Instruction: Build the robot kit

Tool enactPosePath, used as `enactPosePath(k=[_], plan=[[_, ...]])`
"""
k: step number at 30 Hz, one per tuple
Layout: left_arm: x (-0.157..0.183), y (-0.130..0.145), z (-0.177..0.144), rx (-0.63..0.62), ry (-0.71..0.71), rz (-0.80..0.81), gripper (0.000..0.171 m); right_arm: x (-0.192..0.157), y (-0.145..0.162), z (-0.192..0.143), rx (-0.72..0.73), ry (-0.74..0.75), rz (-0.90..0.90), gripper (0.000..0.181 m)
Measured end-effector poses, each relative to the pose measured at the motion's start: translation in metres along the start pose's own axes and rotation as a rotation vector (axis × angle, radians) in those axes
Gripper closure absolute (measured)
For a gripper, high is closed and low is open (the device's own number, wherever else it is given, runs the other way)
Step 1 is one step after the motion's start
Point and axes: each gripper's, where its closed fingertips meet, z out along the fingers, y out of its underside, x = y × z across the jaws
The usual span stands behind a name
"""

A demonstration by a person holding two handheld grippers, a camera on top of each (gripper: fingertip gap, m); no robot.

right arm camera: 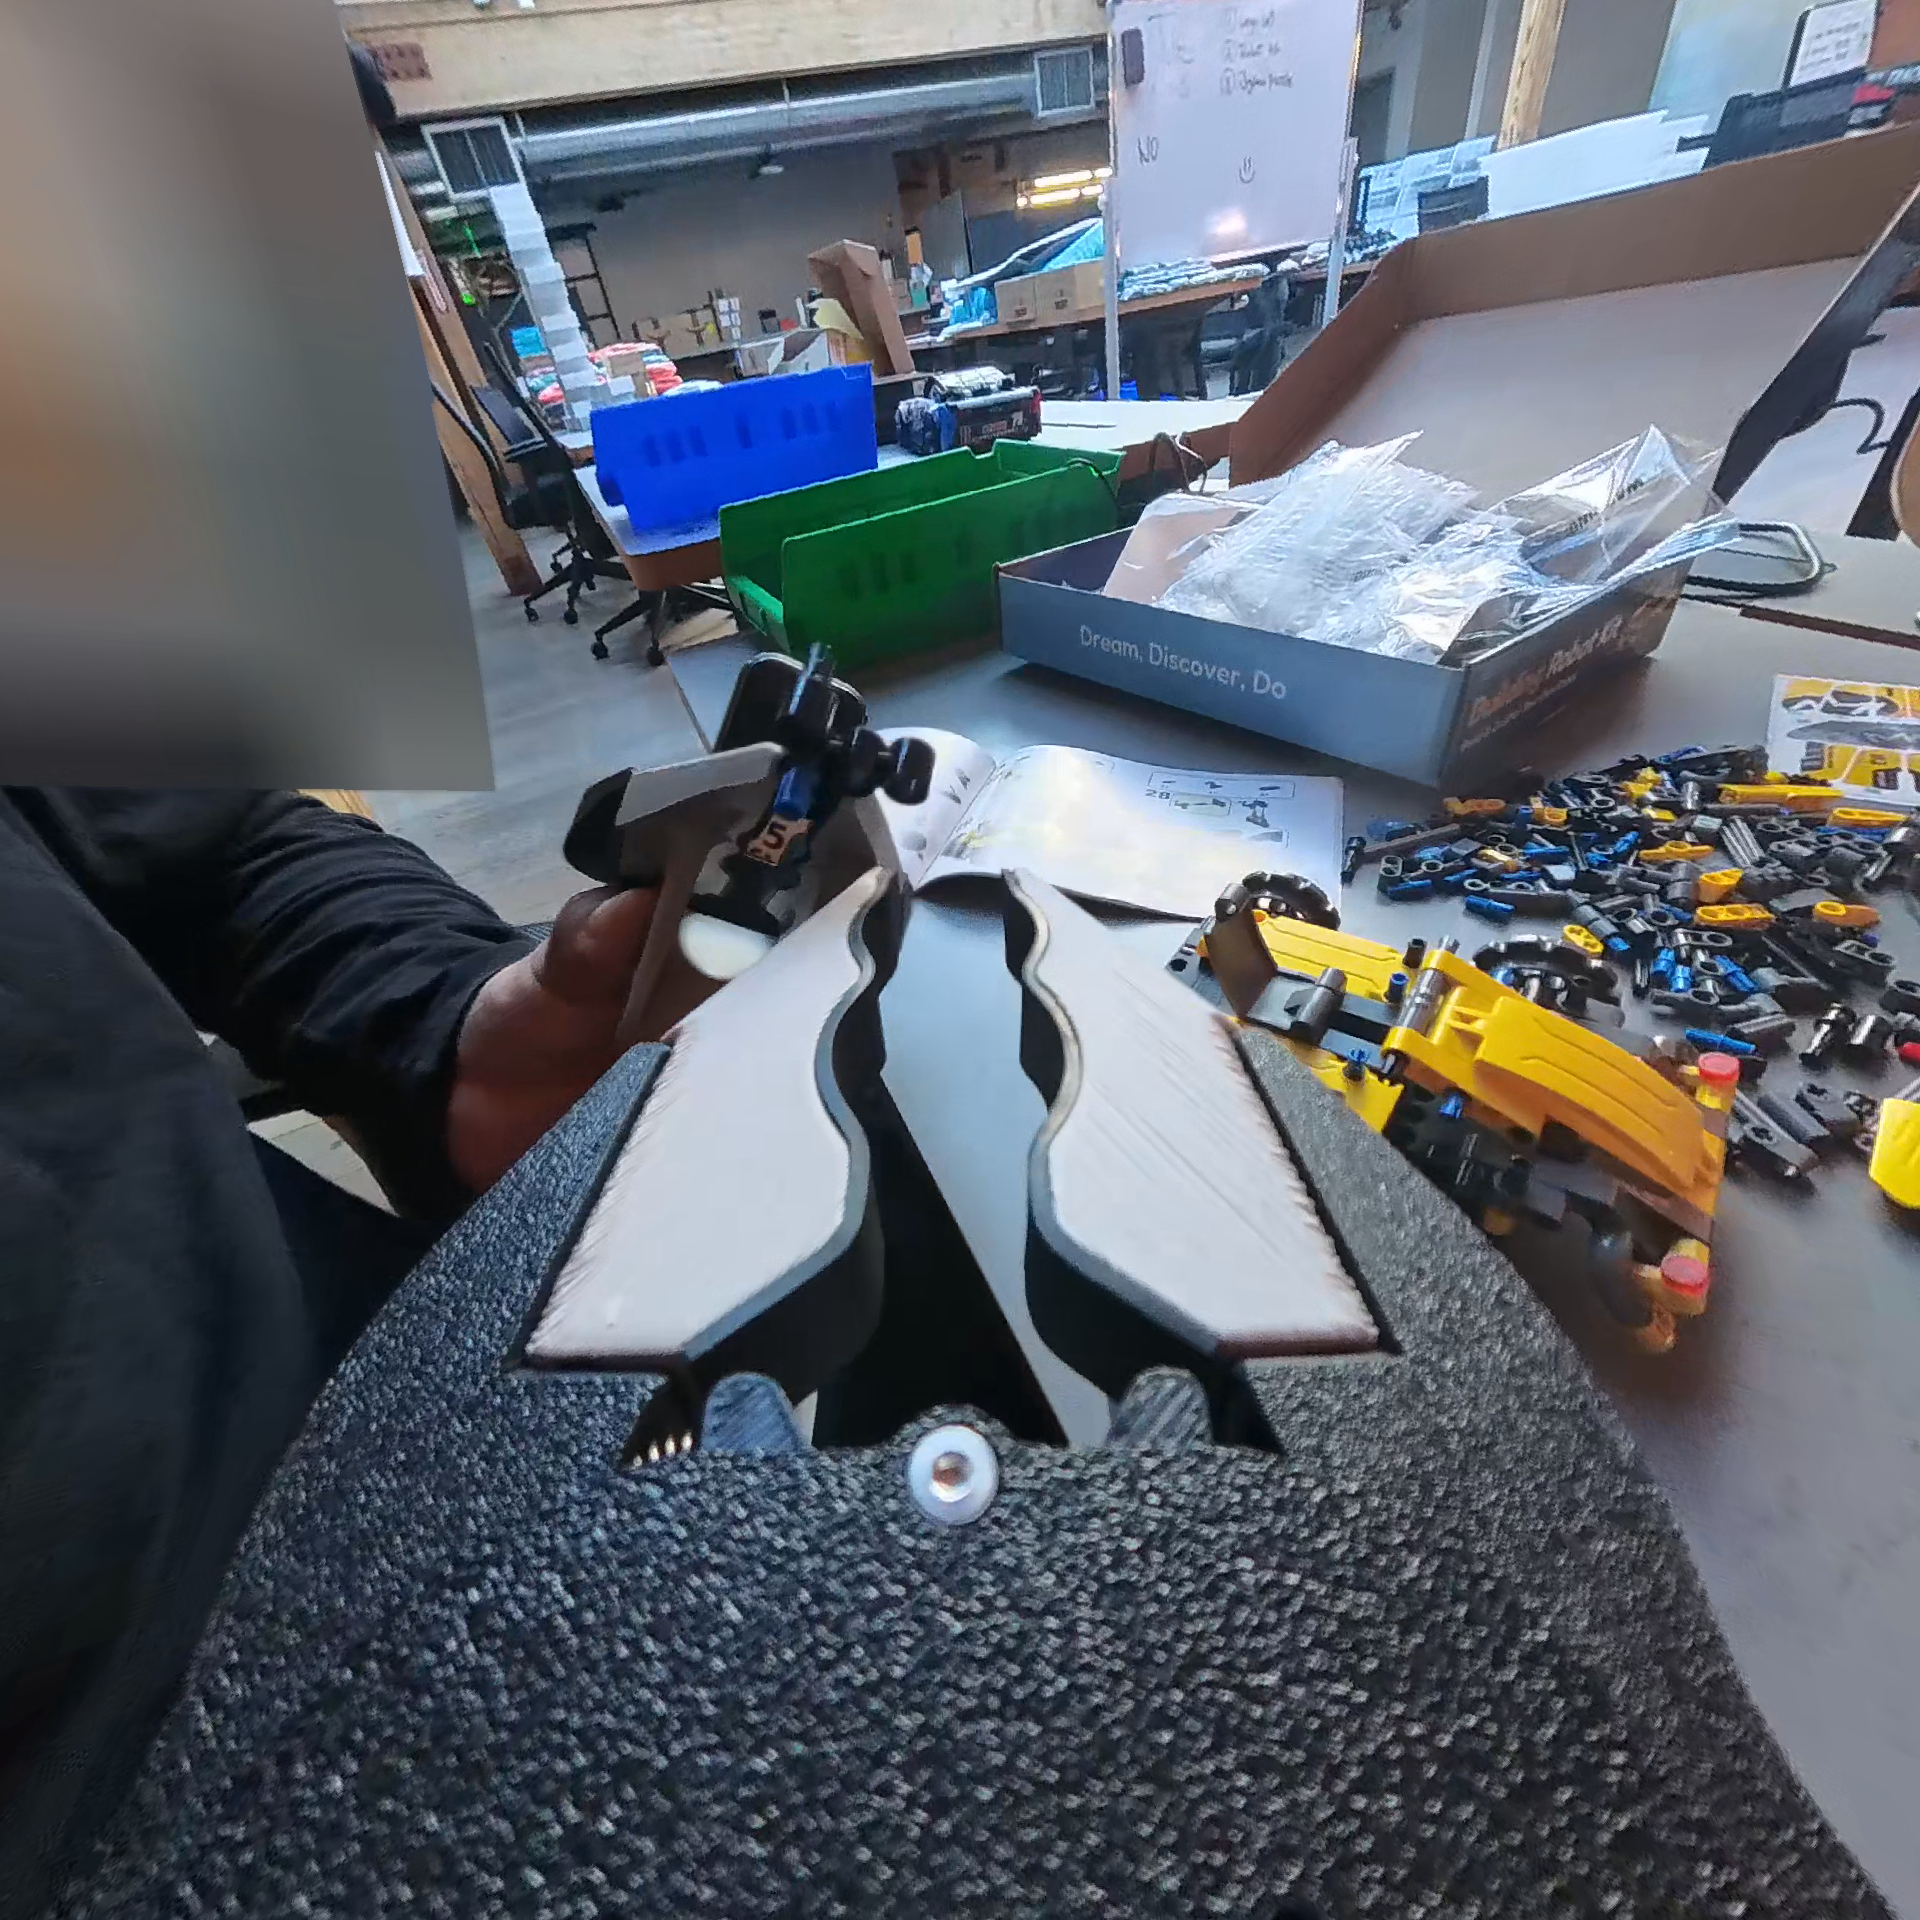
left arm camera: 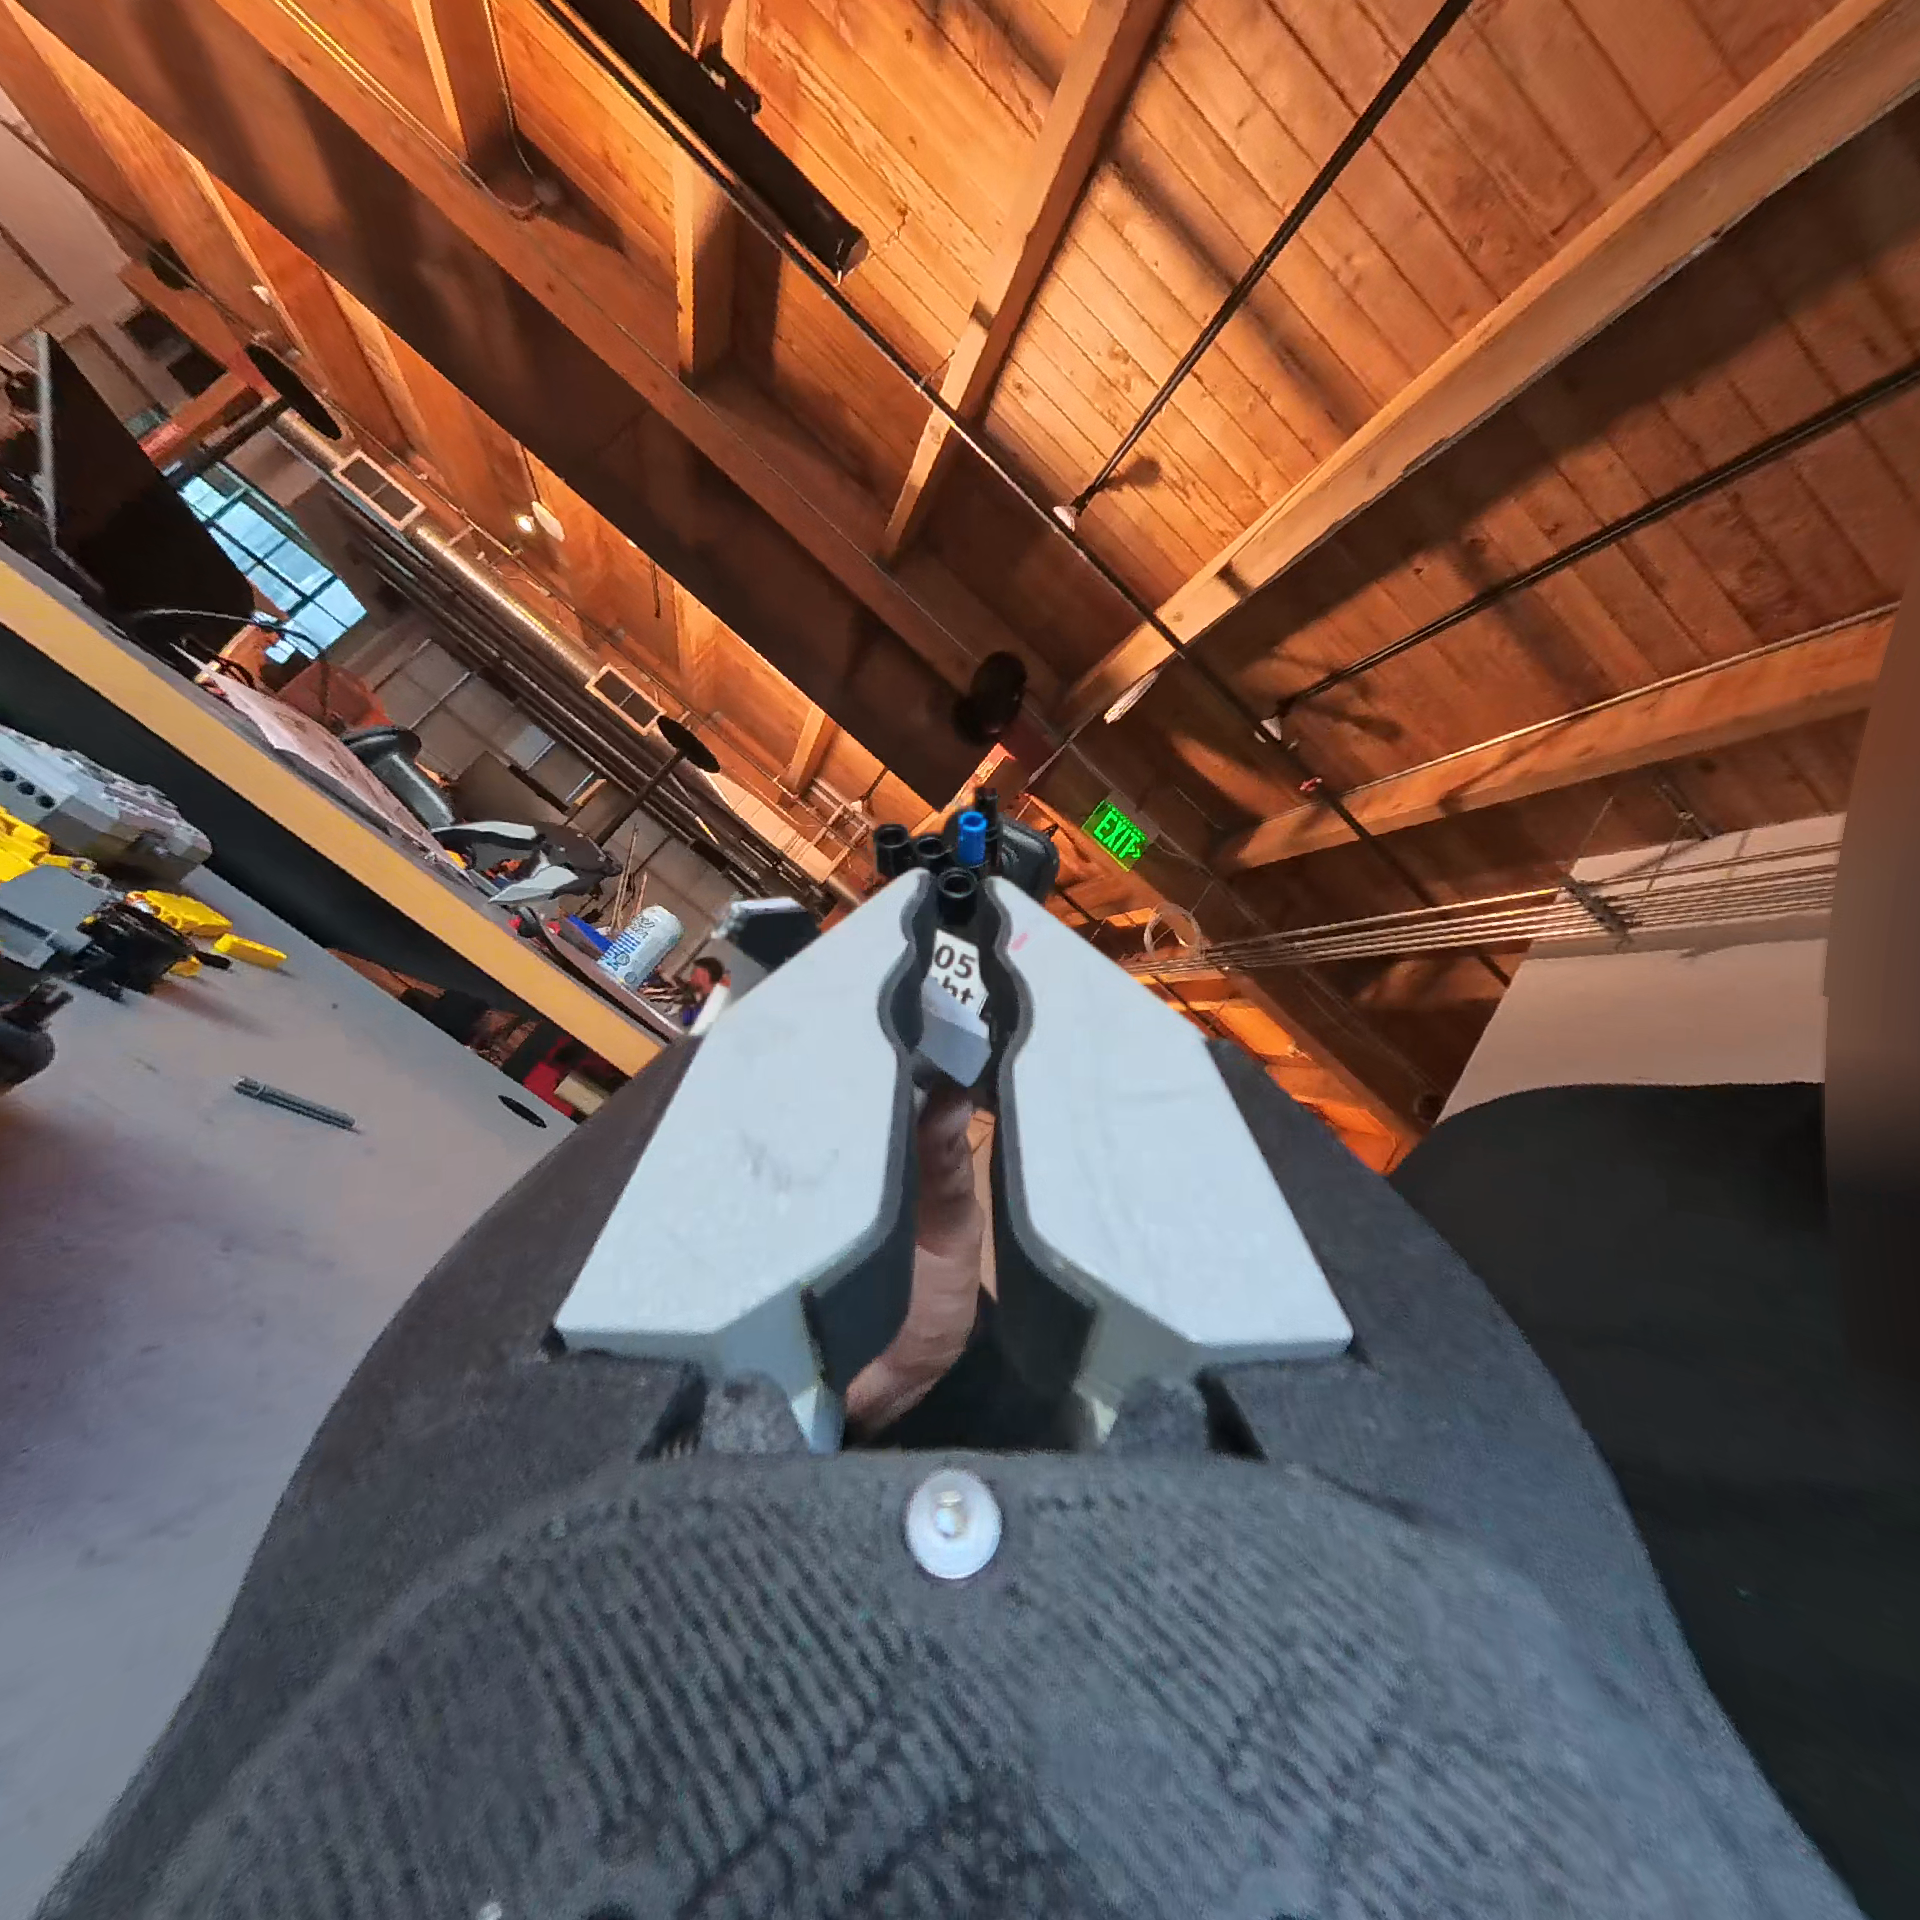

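Surfaces: mostly plastic, matt grey tabletop

Glossy black plastic connector (left arm camera: 951, 862) is sitting in the left gripper's (left arm camera: 956, 894) smooth grey fingers; beside the yellow plastic model (right arm camera: 1496, 1070), paper booklet (right arm camera: 1122, 821) is lying matt.

Two green bins (right arm camera: 914, 551), perhaps; one blue bin (right arm camera: 732, 447).
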Motion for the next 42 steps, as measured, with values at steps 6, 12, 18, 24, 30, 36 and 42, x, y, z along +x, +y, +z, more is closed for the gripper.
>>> enactPosePath(k=[6,12,18,24,30,36,42], plan=[[-0.001,-0.002,-0.001,0.007,0.006,-0.01,0.168,0.004,-0.002,0.001,0.018,-0.001,0.015,0.161],[-0.003,-0.002,-0.001,0.011,0.003,-0.012,0.168,0.003,-0.007,0.0,0.038,-0.004,0.013,0.161],[-0.004,-0.002,0.001,0.018,-0.001,-0.016,0.168,0.001,-0.006,0.003,0.033,-0.003,0.012,0.161],[-0.005,-0.001,0.003,0.017,-0.006,-0.011,0.168,0.0,-0.007,0.003,0.031,0.001,0.008,0.161],[-0.007,0.002,0.003,0.014,-0.008,-0.019,0.168,0.001,-0.005,0.002,0.033,0.003,0.015,0.161],[-0.007,0.003,0.001,0.004,-0.006,-0.024,0.168,0.003,-0.006,-0.004,0.055,0.004,0.034,0.16],[-0.005,0.001,-0.003,-0.012,0.013,-0.024,0.168,0.005,-0.006,-0.009,0.058,0.01,0.037,0.159]])
